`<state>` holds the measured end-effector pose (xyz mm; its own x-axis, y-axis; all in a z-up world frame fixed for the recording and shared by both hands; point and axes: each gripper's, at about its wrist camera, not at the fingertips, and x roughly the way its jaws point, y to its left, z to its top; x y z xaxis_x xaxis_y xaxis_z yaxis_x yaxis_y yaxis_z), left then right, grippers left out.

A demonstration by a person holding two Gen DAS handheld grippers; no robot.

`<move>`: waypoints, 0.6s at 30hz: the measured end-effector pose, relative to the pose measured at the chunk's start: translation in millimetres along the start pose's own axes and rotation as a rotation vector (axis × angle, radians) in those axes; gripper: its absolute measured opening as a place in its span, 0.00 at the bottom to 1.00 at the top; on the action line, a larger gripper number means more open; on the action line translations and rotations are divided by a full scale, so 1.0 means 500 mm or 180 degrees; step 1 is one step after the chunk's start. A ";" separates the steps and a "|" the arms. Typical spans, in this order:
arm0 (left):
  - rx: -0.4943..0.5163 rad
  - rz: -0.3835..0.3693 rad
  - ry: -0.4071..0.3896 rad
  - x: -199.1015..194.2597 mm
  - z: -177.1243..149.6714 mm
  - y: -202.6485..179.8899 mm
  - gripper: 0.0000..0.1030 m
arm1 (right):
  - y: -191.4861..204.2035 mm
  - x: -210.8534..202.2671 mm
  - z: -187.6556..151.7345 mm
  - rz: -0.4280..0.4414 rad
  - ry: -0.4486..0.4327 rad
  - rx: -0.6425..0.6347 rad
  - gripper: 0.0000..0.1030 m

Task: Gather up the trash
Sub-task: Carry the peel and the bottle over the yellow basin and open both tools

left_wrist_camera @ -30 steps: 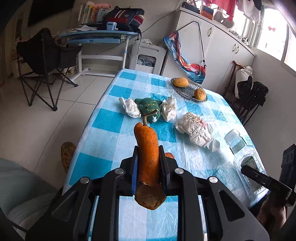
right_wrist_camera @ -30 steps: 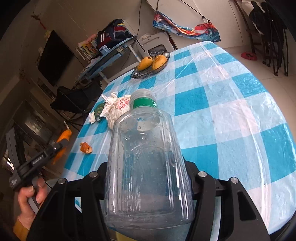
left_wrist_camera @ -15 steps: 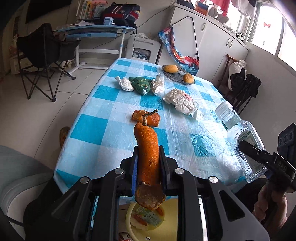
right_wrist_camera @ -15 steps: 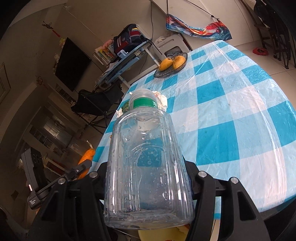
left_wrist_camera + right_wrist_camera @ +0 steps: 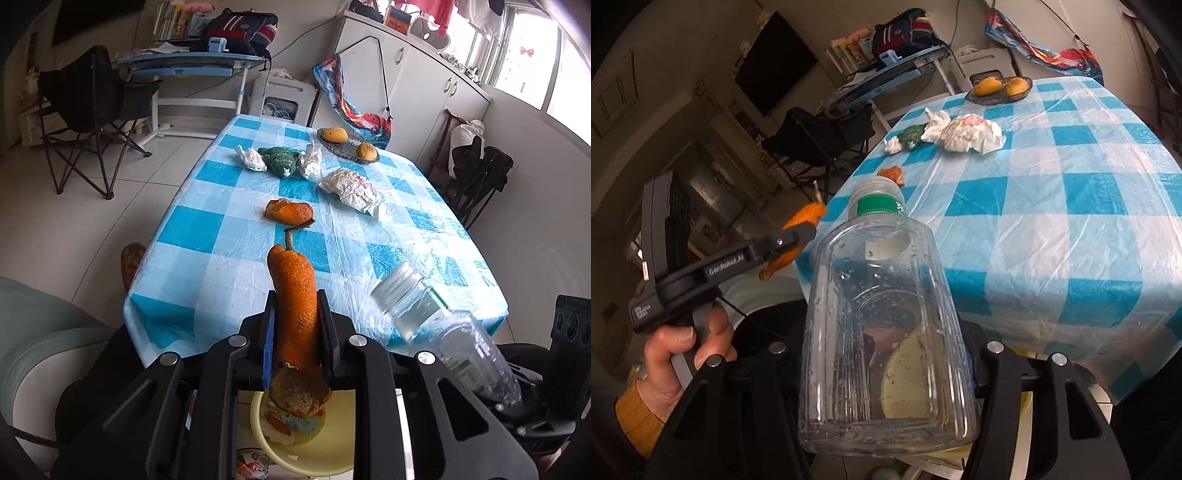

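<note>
My left gripper (image 5: 297, 314) is shut on a long orange peel (image 5: 293, 280) with a green stem, held just off the table's near edge above a yellow bin (image 5: 332, 458) that holds scraps. My right gripper (image 5: 882, 332) is shut on a clear plastic bottle (image 5: 882, 314) with a green label, neck pointing at the table; the same bottle (image 5: 443, 332) shows at the right of the left wrist view. On the blue checked table (image 5: 221, 266) lie another orange peel (image 5: 290, 212), a crumpled white paper (image 5: 351, 186), a green wrapper (image 5: 280, 158) and two tissues (image 5: 251, 158).
A wire basket with two fruits (image 5: 349, 147) stands at the table's far end. A folding chair (image 5: 92, 99) and a desk are beyond on the left, a dark chair (image 5: 480, 166) on the right. A slipper (image 5: 131, 258) lies on the floor by the table's left corner.
Both grippers have drawn back from over the table to its near edge. The yellow bin has come into view below the peel, and the bottle has swung closer to the left gripper.
</note>
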<state>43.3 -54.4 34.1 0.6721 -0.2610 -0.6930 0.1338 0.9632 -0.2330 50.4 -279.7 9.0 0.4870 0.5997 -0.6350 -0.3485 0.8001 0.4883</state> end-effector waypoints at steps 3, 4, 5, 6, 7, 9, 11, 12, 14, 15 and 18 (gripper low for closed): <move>0.0004 -0.0020 0.0000 -0.014 -0.014 0.001 0.18 | 0.021 0.019 -0.018 -0.0085 0.0162 -0.0173 0.56; 0.0005 -0.0025 0.0002 -0.018 -0.018 0.000 0.18 | 0.025 0.024 -0.023 -0.0115 0.0205 -0.0218 0.56; 0.0010 -0.0030 0.0006 -0.021 -0.023 0.000 0.18 | 0.028 0.029 -0.026 -0.0152 0.0238 -0.0258 0.56; 0.0018 -0.0035 0.0010 -0.024 -0.028 -0.001 0.18 | 0.030 0.033 -0.031 -0.0178 0.0278 -0.0283 0.56; 0.0025 -0.0040 0.0013 -0.027 -0.031 -0.001 0.18 | 0.029 0.039 -0.034 -0.0191 0.0328 -0.0291 0.56; 0.0031 -0.0051 0.0023 -0.030 -0.040 -0.003 0.18 | 0.024 0.048 -0.038 -0.0213 0.0405 -0.0285 0.57; 0.0035 -0.0063 0.0031 -0.033 -0.047 -0.005 0.18 | 0.025 0.051 -0.042 -0.0236 0.0429 -0.0285 0.57; 0.0038 -0.0068 0.0039 -0.033 -0.050 -0.007 0.18 | 0.025 0.050 -0.043 -0.0252 0.0422 -0.0285 0.58; 0.0057 -0.0074 0.0064 -0.030 -0.057 -0.011 0.18 | 0.023 0.048 -0.044 -0.0284 0.0396 -0.0265 0.59; 0.0068 -0.0077 0.0076 -0.028 -0.061 -0.012 0.18 | 0.021 0.048 -0.044 -0.0295 0.0392 -0.0243 0.59; 0.0088 -0.0082 0.0111 -0.023 -0.068 -0.020 0.18 | 0.011 0.053 -0.041 -0.0352 0.0401 -0.0163 0.60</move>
<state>9.5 -63.0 21.3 0.6423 -0.2874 -0.7105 0.1712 0.9574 -0.2324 45.0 -259.3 -17.5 0.4215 0.5028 -0.7547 -0.3404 0.8591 0.3823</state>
